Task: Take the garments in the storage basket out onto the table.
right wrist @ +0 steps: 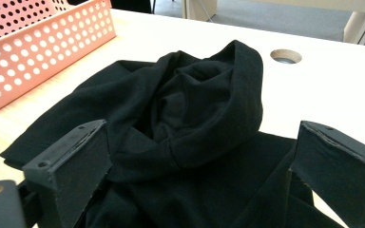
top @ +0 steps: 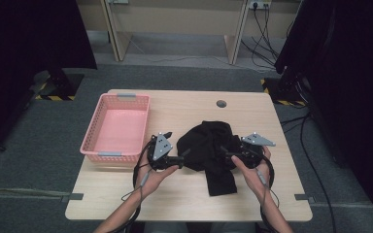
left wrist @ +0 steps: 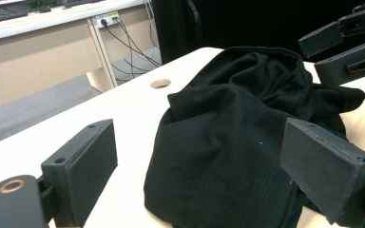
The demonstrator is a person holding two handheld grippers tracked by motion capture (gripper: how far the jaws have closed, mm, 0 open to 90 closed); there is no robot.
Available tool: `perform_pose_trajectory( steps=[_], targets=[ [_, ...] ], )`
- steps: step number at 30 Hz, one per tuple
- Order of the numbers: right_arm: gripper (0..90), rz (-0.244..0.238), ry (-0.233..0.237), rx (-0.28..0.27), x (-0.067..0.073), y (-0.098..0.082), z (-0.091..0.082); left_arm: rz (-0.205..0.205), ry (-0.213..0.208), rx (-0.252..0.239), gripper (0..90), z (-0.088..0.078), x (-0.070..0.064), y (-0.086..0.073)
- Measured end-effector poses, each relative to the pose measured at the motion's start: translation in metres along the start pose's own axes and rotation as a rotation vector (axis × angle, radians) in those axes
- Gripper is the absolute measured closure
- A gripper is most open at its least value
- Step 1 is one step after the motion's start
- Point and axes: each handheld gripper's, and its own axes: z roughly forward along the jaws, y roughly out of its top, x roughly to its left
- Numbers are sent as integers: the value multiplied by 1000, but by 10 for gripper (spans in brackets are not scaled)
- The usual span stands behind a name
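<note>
Black garment (top: 212,148) is lying crumpled between two pairs of fingers, both standing wide apart and gripping nothing. In the left gripper view, the left gripper (left wrist: 197,161) is pointing straight at the near flank of the heap, its fingers (left wrist: 83,166) straddling the cloth's edge without pinching it. In the right gripper view, the right gripper (right wrist: 204,171) is doing the same from the opposite side, its fingers (right wrist: 71,159) sitting low over a flat fold, with the bunched hood-like mound rising just beyond them.

From the high view, the left gripper (top: 167,158) is sitting just beside the garment's left edge and the right gripper (top: 240,155) is touching or nearly touching its right edge; I cannot tell which. The two are facing each other across the heap, so the cloth is lying inward from each. Neither hand is plainly nearer, though the right one is looking slightly more buried in the fabric.

Long axis: the bulk is bunched at the far end, and one flat strip is trailing toward the person's side of the tabletop (top: 184,199), so the garment is running roughly near-to-far, crosswise to the line between the grippers.

Further out, a pink basket (top: 117,127) is standing empty to the left, well apart from the cloth. A round cable hole (top: 221,103) is sitting beyond the heap.

Judgement: both grippers are appearing poised to close on opposite edges.
</note>
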Motion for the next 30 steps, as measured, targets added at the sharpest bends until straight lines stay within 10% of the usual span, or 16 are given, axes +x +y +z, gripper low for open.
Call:
perform_pose_trajectory(
  steps=[30],
  targets=[
    [51, 3, 24, -34, -3, 5, -18, -24, 61, -9, 114, -38, 23, -7]
  ],
)
